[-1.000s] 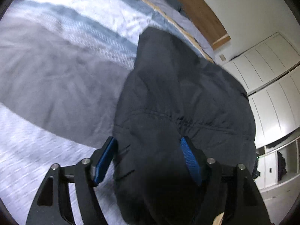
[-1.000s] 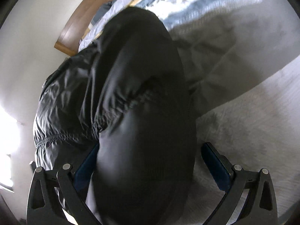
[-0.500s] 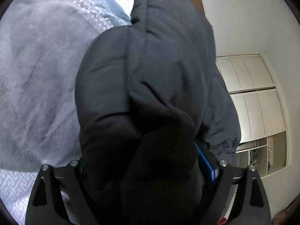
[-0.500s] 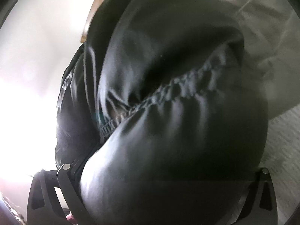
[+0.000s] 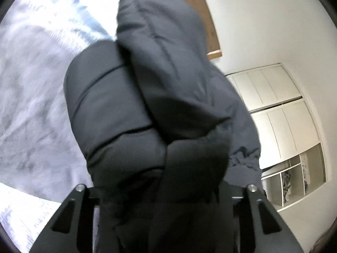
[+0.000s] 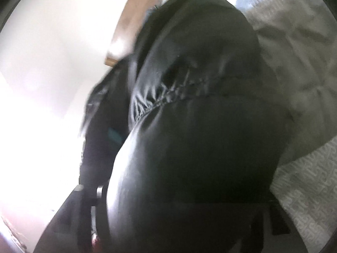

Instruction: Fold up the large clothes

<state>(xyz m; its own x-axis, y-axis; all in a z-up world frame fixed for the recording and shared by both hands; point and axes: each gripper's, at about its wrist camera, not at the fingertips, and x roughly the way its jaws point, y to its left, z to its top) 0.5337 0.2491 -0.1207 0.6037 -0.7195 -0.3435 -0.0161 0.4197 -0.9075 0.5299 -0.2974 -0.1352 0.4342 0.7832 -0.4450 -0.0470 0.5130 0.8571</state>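
Above the grey bedspread [image 5: 31,105], the black puffer jacket [image 5: 147,105] hangs bunched, lifted in both grippers. Carry both ends level so the padding folds evenly. Your left gripper [image 5: 164,202] and right gripper [image 6: 185,206] are buried in fabric; you cannot tell the finger gap, though each seems clamped on it.

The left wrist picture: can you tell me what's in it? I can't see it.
A puffy dark jacket fills the middle, bunched over the left gripper, hiding its fingers. A grey and white bedspread lies to its left; white closet doors stand to its right.
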